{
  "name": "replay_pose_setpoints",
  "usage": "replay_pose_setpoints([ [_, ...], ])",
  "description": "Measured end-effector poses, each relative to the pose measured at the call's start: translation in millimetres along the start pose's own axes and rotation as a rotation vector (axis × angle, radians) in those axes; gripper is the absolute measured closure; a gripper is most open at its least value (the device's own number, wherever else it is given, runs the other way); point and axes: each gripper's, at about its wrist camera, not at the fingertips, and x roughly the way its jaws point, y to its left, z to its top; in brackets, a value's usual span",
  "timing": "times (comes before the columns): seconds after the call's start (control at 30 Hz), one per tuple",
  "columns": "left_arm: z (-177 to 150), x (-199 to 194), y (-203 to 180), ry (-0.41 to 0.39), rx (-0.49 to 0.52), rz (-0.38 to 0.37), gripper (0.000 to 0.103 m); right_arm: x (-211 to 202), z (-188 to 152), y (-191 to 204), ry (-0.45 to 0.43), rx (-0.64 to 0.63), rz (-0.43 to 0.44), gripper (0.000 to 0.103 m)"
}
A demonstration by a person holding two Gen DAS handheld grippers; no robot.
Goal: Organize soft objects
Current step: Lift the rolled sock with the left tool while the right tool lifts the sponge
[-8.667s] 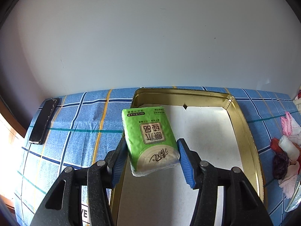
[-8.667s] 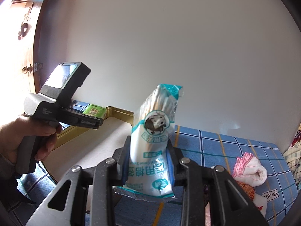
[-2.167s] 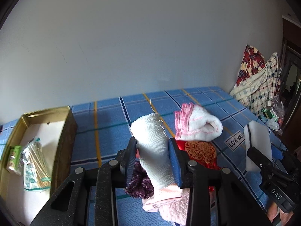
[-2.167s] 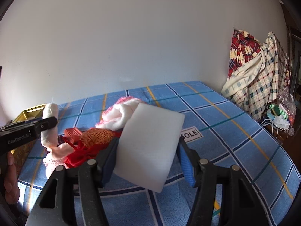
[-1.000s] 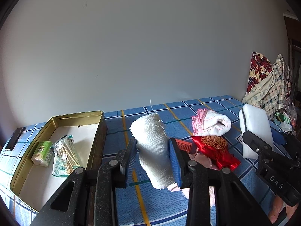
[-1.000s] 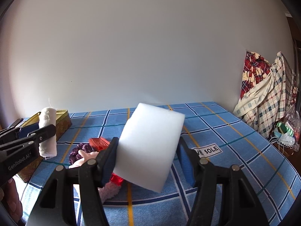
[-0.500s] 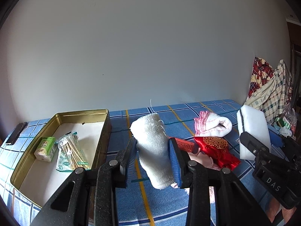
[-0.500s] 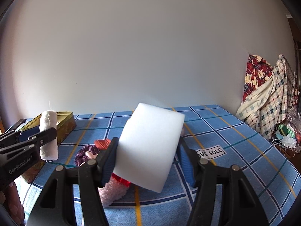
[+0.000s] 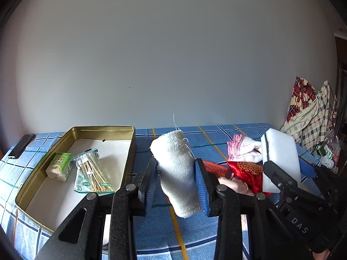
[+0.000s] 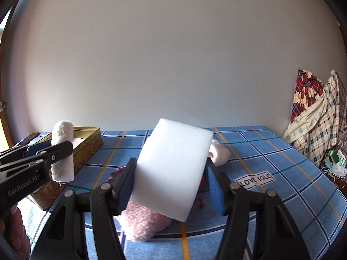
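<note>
My left gripper [image 9: 176, 186] is shut on a white gauze roll [image 9: 176, 169], held upright above the blue checked cloth, just right of the gold tin tray [image 9: 130, 151]. The tray holds a green tissue pack [image 9: 59, 166] and a bag of cotton swabs [image 9: 92, 176]. My right gripper [image 10: 171, 184] is shut on a white sponge block [image 10: 171, 166], held above the pile of soft things. The roll also shows in the right wrist view [image 10: 63, 149], and the sponge in the left wrist view [image 9: 280, 158].
On the cloth lie a pink-trimmed white sock [image 9: 244, 149], a red embroidered pouch [image 9: 247, 171], a fluffy pink item [image 10: 141, 223] and a purple item [image 10: 116, 172]. A phone [image 9: 20, 145] lies far left. Plaid clothes [image 10: 314, 117] hang at right. A "LOVE SOLE" label [image 10: 256, 179] is on the cloth.
Both grippers have carried their loads leftward; the tray now takes up more of the left wrist view. The grips have not changed.
</note>
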Motion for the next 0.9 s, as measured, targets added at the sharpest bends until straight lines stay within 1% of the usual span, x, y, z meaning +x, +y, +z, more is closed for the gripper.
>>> replay_pose_setpoints([
  [0.23,1,-6,12,-0.007,-0.037,-0.006,0.067,0,-1,17,-0.008,-0.023,0.03,0.042],
  [0.5,1,-14,19,-0.016,-0.047,-0.007,0.067,3,-1,30,0.002,-0.039,0.058,0.042],
  [0.9,-1,-21,40,-0.017,-0.071,0.029,0.067,5,-1,48,-0.003,-0.062,0.111,0.042],
])
